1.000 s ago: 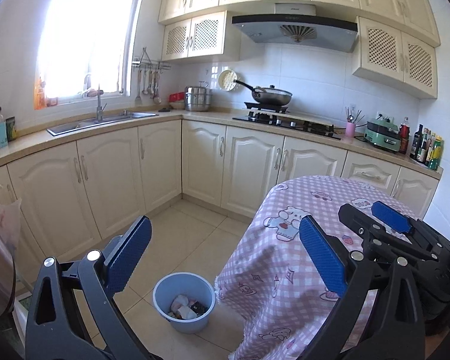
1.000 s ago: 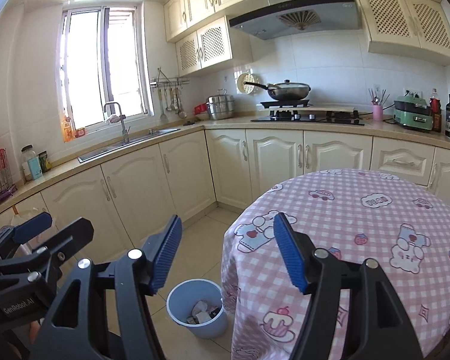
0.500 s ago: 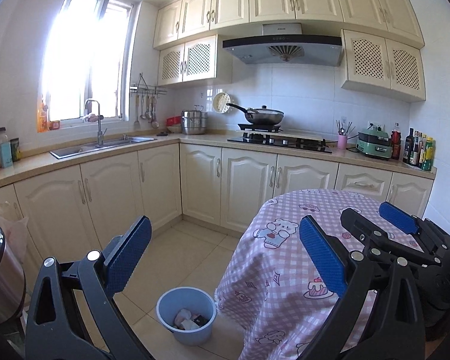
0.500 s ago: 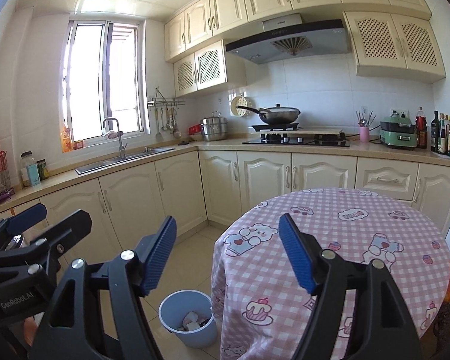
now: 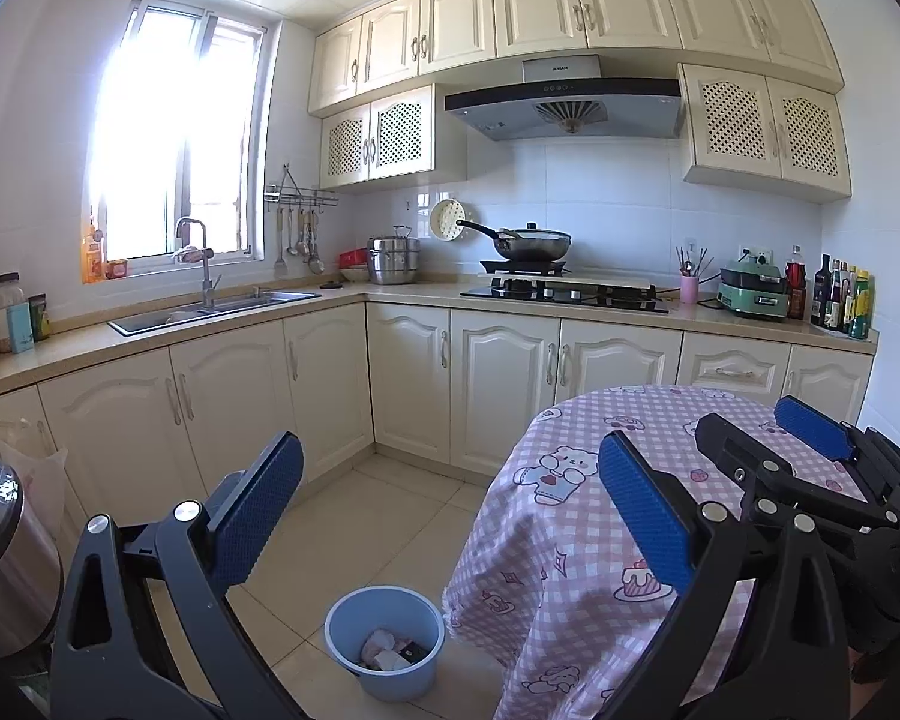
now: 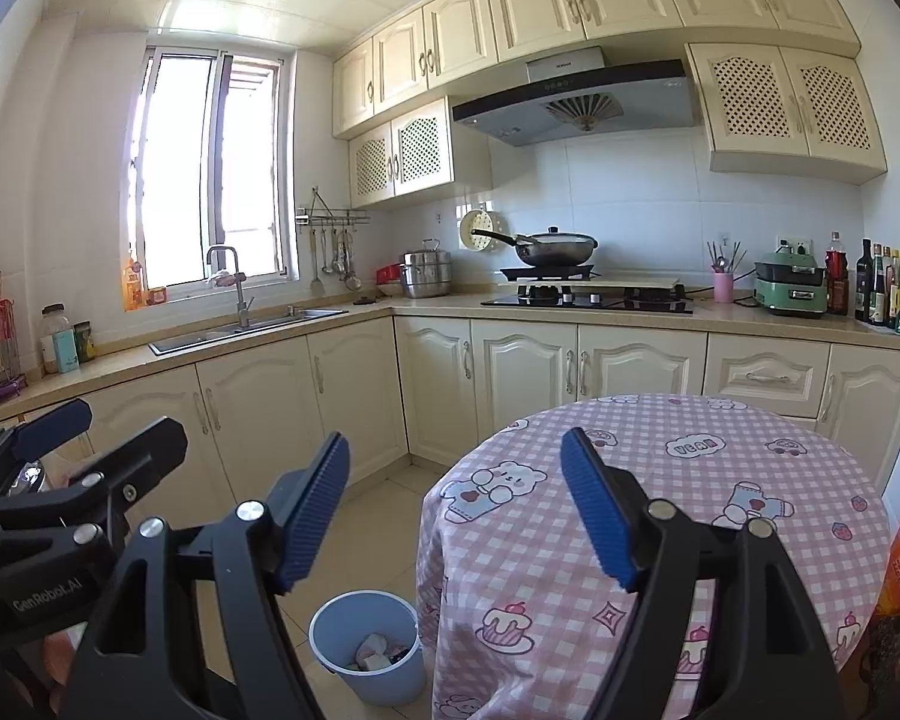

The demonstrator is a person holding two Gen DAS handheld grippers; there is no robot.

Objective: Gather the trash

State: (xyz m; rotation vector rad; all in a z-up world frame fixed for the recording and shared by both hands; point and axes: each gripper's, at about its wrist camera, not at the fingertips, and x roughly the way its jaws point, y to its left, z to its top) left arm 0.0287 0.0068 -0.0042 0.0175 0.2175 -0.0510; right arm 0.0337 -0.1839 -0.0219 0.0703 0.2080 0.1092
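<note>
- A pale blue plastic bin point(image 5: 384, 642) stands upright on the tiled kitchen floor, its mouth open to the ceiling.
- It sits just beside the hanging edge of the pink checked cloth that covers the round surface, on the side toward the cupboards; whether the cloth touches it I cannot tell.
- The bin is round, with a rolled rim and plain walls that narrow slightly toward the base.
- Trash point(image 5: 390, 651) lies at the bottom of it, well below the rim: a few whitish crumpled scraps and a small dark piece, all jumbled together.
- What each scrap is cannot be made out.
</note>
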